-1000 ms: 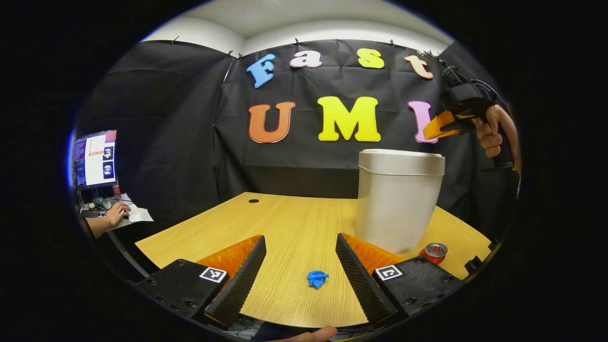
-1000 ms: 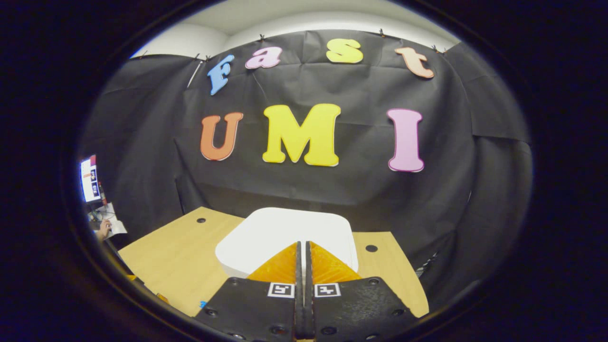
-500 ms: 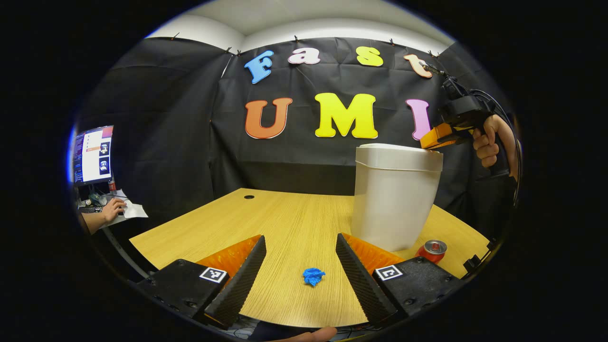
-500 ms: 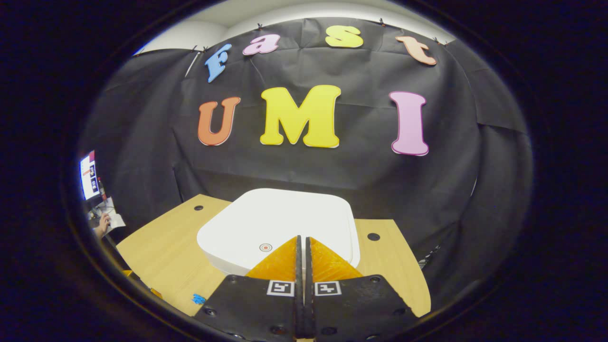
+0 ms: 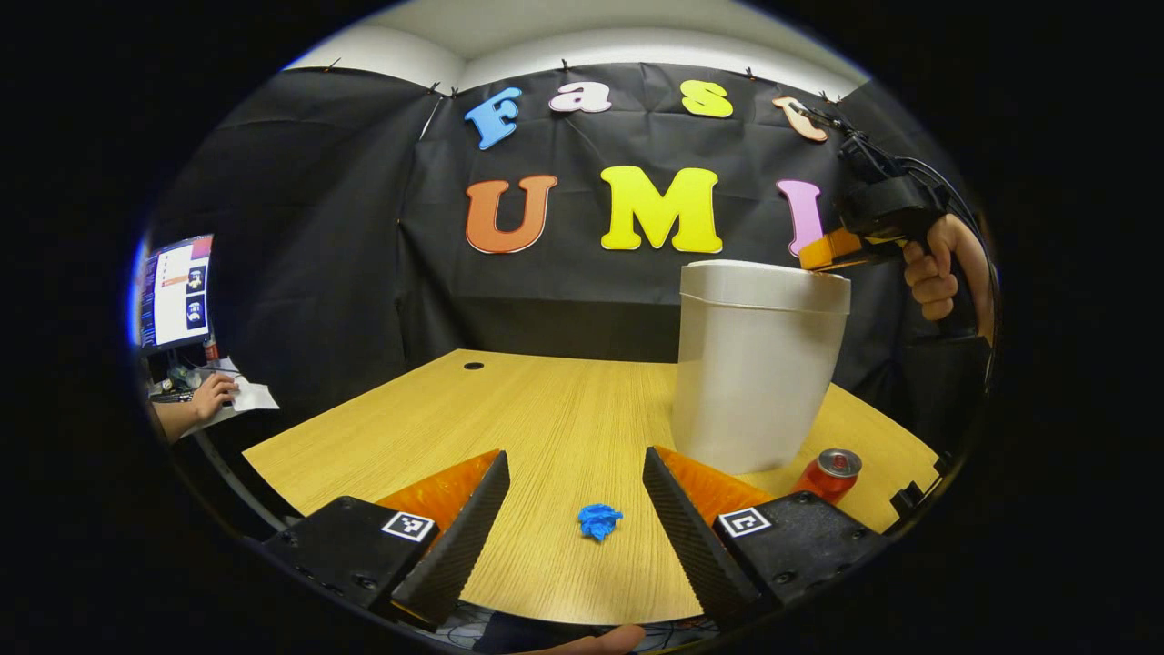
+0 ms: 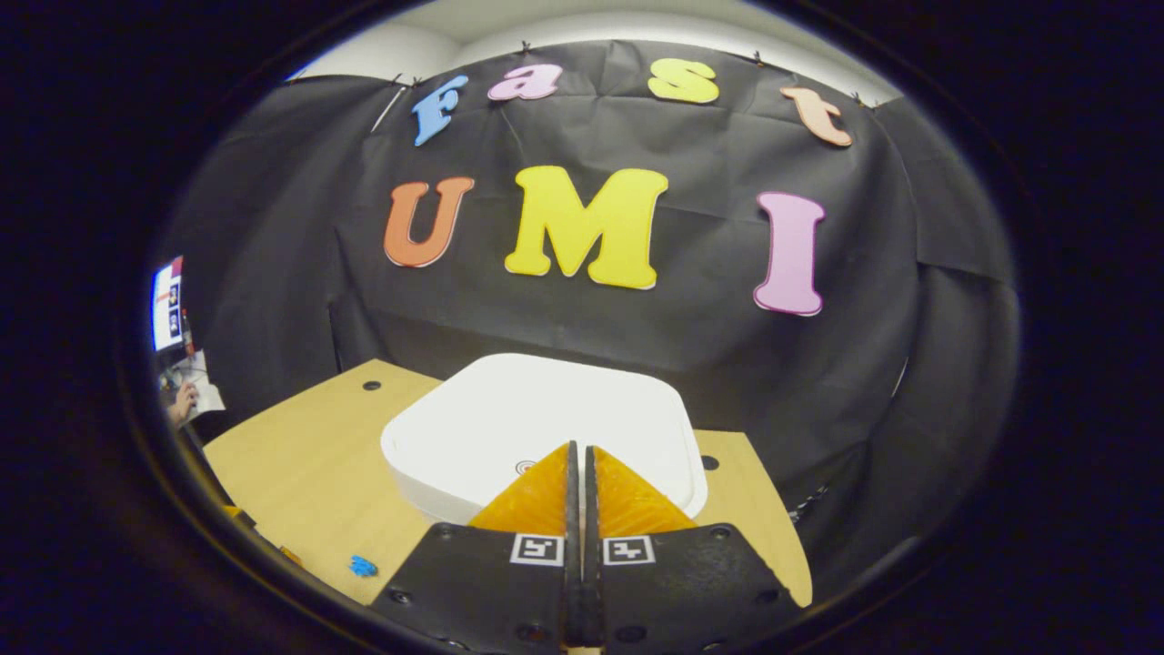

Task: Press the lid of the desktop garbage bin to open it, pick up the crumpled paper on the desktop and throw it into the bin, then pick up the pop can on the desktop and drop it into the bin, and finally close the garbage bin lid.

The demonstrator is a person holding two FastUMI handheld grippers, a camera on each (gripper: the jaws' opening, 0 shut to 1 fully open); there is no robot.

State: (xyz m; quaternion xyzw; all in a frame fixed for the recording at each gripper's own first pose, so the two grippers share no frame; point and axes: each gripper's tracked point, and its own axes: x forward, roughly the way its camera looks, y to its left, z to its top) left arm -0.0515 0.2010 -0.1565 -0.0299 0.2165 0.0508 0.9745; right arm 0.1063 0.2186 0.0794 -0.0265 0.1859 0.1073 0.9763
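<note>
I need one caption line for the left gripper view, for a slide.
Open left gripper faces blue crumpled paper; closed right gripper at the white bin's lid.

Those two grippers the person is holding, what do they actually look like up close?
Each is a black block carrying two wedge-shaped fingers and small square black-and-white marker tags. The left gripper has ridged inner finger faces. The right gripper, seen across the desk too, has a black pistol-style handle gripped by a hand, with black cables running from its top.
</note>
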